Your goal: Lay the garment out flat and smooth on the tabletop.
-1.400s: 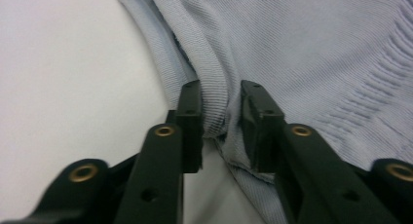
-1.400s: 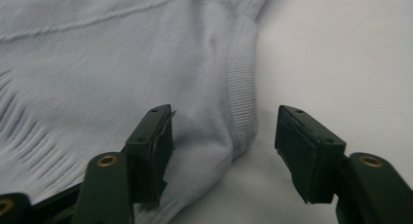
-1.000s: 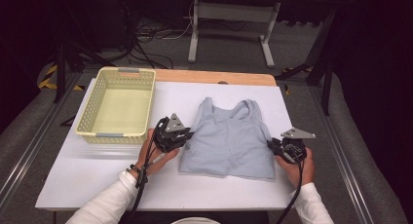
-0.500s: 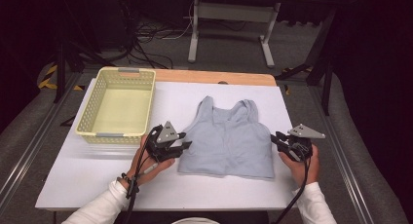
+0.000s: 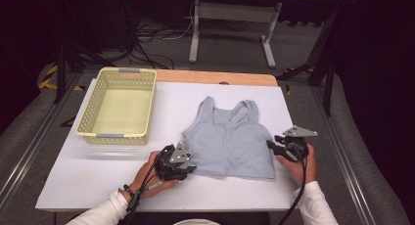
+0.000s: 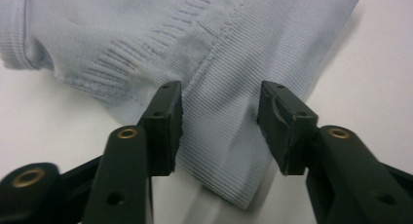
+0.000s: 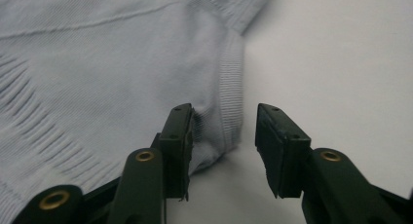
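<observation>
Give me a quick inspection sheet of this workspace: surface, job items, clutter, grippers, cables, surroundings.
Surface: white table top, wooden strip at far edge.
Job's things: light blue tank top lying flat; yellow perforated basket empty, to its left.
Clutter: nothing seen.
Grippers: left gripper open, jaws astride the top's bottom corner; right gripper open at the armhole edge.
Cables: black gripper cables trail along the forearms.
Surroundings: grey frame legs, floor cables behind.
</observation>
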### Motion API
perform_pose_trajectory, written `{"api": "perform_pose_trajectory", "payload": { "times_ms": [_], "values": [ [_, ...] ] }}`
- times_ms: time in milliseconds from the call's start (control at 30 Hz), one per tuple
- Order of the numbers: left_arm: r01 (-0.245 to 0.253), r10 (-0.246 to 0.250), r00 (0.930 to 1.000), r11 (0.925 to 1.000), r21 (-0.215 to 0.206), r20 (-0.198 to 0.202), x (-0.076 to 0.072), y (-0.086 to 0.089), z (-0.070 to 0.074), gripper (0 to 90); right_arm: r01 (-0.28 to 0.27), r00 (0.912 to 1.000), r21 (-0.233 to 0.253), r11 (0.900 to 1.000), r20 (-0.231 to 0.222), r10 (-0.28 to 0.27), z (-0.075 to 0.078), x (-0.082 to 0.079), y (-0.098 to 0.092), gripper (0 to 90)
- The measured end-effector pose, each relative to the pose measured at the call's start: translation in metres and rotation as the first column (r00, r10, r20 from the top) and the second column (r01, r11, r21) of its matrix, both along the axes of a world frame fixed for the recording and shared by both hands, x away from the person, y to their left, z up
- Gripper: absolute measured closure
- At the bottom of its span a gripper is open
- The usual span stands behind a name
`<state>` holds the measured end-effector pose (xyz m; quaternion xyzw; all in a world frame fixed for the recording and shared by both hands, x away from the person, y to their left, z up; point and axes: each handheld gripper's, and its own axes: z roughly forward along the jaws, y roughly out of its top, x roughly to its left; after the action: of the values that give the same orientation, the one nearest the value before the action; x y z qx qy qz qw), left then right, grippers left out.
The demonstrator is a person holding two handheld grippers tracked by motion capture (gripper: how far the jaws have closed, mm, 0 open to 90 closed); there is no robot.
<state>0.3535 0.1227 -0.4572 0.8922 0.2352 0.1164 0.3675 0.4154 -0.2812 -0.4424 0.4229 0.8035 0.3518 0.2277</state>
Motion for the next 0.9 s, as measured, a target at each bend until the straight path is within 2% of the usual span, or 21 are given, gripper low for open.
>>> {"api": "perform_pose_trajectory", "payload": {
  "times_ms": [67,167,200,267,300,400,500,633,700,767,833,900],
  "values": [
    [0.014,-0.014,0.9998,0.9999,-0.008,-0.014,-0.001,0.003,0.000,66.2,-0.031,0.9995,-0.025,0.999,-0.009,0.030,-0.004,0.002,0.005,60.8],
    [0.038,-0.038,0.9990,0.9991,-0.018,-0.024,-0.001,0.007,0.000,83.0,-0.043,0.9990,-0.042,0.998,-0.010,0.043,-0.005,0.004,0.009,63.8],
    [0.042,-0.042,0.9988,0.9989,-0.023,-0.026,-0.002,0.009,0.000,86.0,-0.045,0.9989,-0.047,0.998,-0.010,0.045,-0.005,0.004,0.010,65.2],
    [0.043,-0.043,0.9988,0.9990,-0.016,-0.023,-0.003,0.012,0.001,87.5,-0.048,0.9988,-0.056,0.997,0.000,0.048,-0.003,0.002,0.010,71.8],
    [0.053,-0.053,0.9986,0.9986,0.004,-0.008,-0.004,0.013,0.002,87.7,-0.053,0.9986,-0.055,0.997,0.005,0.053,-0.002,0.002,0.010,74.9],
    [0.060,-0.061,0.9977,0.9974,0.040,0.028,-0.009,0.016,0.006,88.4,-0.061,0.9975,-0.023,0.998,0.035,0.061,0.008,-0.003,0.007,80.1],
    [0.052,-0.052,0.9984,0.9983,0.029,0.019,-0.012,0.026,0.007,88.5,-0.055,0.9961,-0.008,0.998,0.068,0.056,0.017,-0.007,0.008,80.8],
    [0.047,-0.047,0.9988,0.9986,0.024,0.012,-0.019,0.034,0.007,88.5,-0.058,0.9938,0.009,0.998,0.096,0.056,0.022,-0.011,0.016,75.5],
    [0.055,-0.055,0.9984,0.9984,0.016,0.014,-0.022,0.037,0.007,88.5,-0.060,0.9934,0.015,0.998,0.099,0.058,0.023,-0.013,0.018,77.4],
    [0.058,-0.059,0.9982,0.9981,0.021,0.012,-0.024,0.039,0.007,88.6,-0.054,0.9943,0.013,0.998,0.093,0.053,0.020,-0.013,0.018,74.3],
    [0.059,-0.059,0.9982,0.9981,0.014,0.003,-0.025,0.040,0.005,88.5,-0.055,0.9965,0.017,0.998,0.064,0.054,0.013,-0.009,0.019,71.6],
    [0.063,-0.063,0.9980,0.9978,0.022,0.003,-0.025,0.040,0.004,88.5,-0.046,0.9978,0.012,0.999,0.049,0.045,0.007,-0.006,0.020,65.6]
  ]
}}
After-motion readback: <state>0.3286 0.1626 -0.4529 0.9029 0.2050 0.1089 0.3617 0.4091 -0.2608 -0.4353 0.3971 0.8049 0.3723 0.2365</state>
